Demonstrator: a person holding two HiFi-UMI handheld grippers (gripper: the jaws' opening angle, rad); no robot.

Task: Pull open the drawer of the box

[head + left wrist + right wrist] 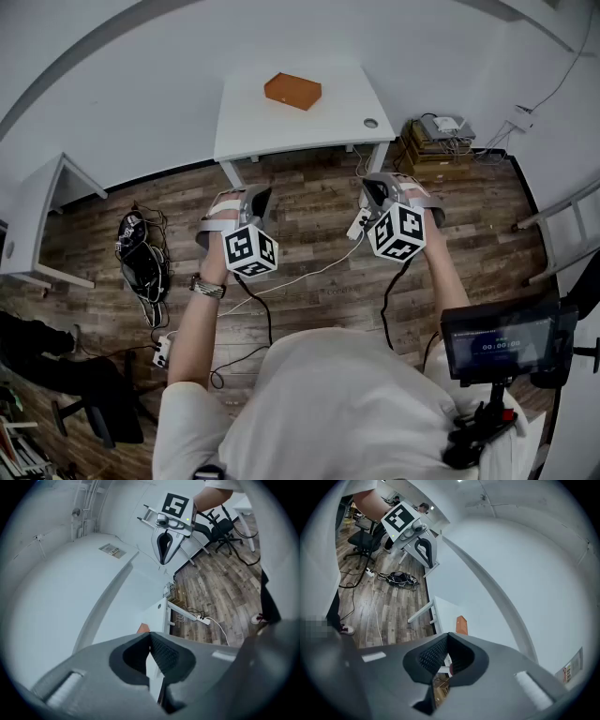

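Note:
An orange-brown box (292, 91) lies on the white table (328, 122) at the far side of the room, its drawer closed as far as I can see. Both grippers hang in the air over the wooden floor, well short of the table. My left gripper (260, 199) is shut with nothing in it, and so is my right gripper (373, 192). The left gripper view shows its jaws (150, 637) together, a sliver of the box (143, 628) above them, and the right gripper (164, 545) beyond. Beyond the closed jaws (448, 637) in the right gripper view are the box (461, 624) and the left gripper (423, 548).
A heap of black cables (141, 258) and a power strip (161, 352) lie on the floor at the left. A wooden crate with devices (436, 142) stands right of the table. A second white desk (37, 220) is at far left, a small monitor (502, 342) at lower right.

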